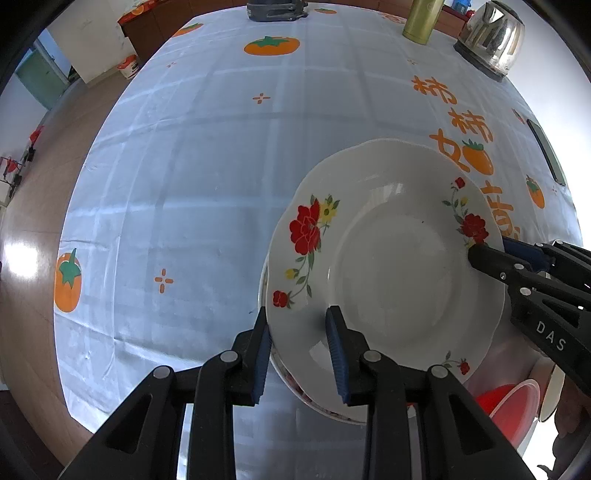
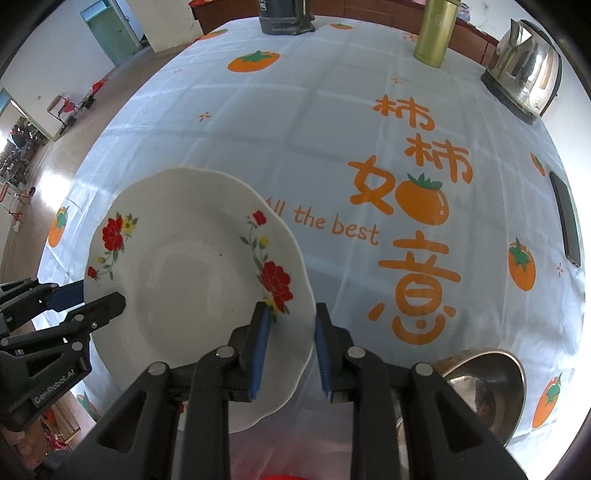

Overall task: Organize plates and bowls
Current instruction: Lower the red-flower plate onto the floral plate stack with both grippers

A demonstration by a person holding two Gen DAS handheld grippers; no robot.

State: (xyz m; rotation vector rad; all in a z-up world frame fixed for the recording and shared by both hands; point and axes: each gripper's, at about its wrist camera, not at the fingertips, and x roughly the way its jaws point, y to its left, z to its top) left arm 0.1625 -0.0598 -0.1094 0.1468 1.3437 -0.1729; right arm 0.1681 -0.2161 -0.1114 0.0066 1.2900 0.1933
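Observation:
A white plate with red flowers [image 1: 388,266] lies on top of another plate whose rim [image 1: 317,402] shows beneath it. It also shows in the right wrist view [image 2: 192,288]. My left gripper [image 1: 301,354] straddles the plate's near-left rim, jaws apart, one finger under and one over. My right gripper [image 2: 290,350] straddles the opposite rim, jaws apart. Each gripper shows in the other's view: the right one [image 1: 491,254] and the left one [image 2: 96,295].
A steel bowl [image 2: 484,387] sits at the near right. A red bowl [image 1: 509,410] lies by the stack. A kettle [image 2: 524,77], a green flask [image 2: 434,33], a dark object [image 2: 284,14] and a phone [image 2: 567,218] stand farther off on the persimmon tablecloth [image 2: 314,129].

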